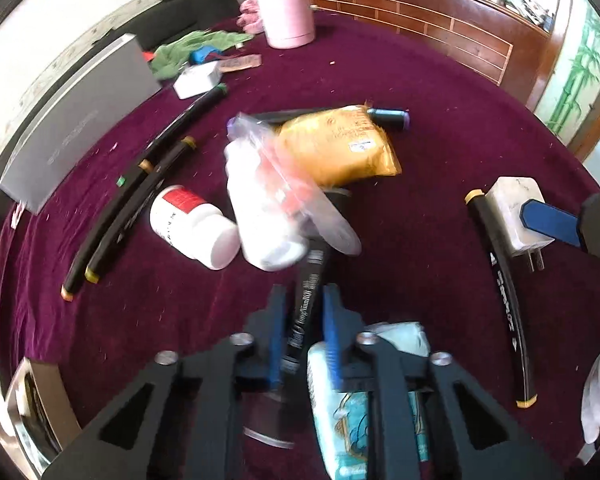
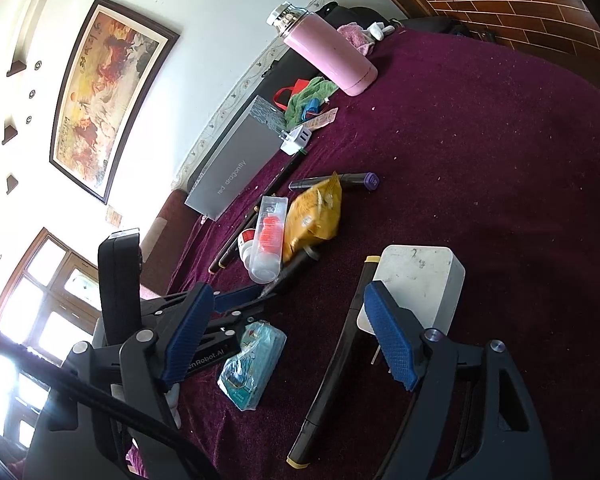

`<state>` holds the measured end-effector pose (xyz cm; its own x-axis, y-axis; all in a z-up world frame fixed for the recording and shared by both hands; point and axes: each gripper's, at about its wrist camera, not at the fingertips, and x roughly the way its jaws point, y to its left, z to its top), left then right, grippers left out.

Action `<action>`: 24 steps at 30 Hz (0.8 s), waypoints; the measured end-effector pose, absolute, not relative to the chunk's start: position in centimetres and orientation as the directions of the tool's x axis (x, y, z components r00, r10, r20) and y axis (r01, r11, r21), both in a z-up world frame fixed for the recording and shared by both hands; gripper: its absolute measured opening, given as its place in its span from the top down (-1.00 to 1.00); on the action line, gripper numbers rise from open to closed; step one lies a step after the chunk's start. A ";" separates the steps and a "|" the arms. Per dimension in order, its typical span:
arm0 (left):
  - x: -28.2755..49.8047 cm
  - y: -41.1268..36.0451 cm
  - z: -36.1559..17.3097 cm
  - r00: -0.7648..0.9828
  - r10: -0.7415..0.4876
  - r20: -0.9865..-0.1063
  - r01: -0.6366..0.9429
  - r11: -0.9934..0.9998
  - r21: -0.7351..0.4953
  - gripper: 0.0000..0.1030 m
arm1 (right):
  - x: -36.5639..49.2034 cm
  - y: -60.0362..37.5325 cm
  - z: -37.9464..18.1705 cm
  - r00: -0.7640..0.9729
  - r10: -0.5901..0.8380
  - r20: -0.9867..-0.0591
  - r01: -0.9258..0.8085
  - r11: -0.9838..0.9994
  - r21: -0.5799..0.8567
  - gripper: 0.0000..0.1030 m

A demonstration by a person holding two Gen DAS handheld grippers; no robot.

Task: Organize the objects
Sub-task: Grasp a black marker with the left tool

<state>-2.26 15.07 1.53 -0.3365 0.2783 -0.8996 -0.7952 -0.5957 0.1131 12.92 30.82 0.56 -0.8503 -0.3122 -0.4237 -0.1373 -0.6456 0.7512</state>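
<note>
Early going, most things lie loose on the purple cloth (image 1: 440, 92). From left: three markers (image 1: 116, 216) lined up together, looks sorted; pill bottle (image 1: 192, 232), clear bottle (image 1: 268, 208), yellow packet (image 1: 340, 144) heaped mid-table. Left gripper (image 1: 302, 312) pinches a black marker (image 1: 306, 308). Right gripper (image 2: 288, 332) spread wide around the white charger (image 2: 416, 284), not gripping it.

Deep purple tablecloth (image 1: 440, 92); pale pink flask (image 2: 332, 56); mustard-yellow packet (image 1: 340, 144); white bottle (image 1: 192, 228) with red label; grey box (image 2: 236, 160); black markers (image 1: 116, 216) with yellow caps.
</note>
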 end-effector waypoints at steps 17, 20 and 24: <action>2.9 -0.5 6.0 -0.373 0.482 -0.793 -0.582 -0.787 -0.204 0.78 | 14.6 30.4 2.2 -0.840 -0.198 -0.505 -0.231 -0.711 0.664 -0.51; 3.5 -1.4 4.9 -0.361 0.480 -0.800 -0.565 -0.795 -0.222 0.78 | 15.3 28.0 3.9 -0.793 -0.162 -0.587 -0.254 -0.788 0.561 -0.46; 4.2 -1.9 3.3 -0.357 0.455 -0.816 -0.540 -0.813 -0.217 0.78 | 14.7 24.3 4.4 -0.712 -0.096 -0.696 -0.276 -0.872 0.403 -0.32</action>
<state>4.16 -1.90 3.31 -0.3567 0.4549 -0.8160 -0.5397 -0.8133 -0.2174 14.66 24.35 4.43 -0.7115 -0.0961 -0.6961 -0.2764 -0.8725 0.4030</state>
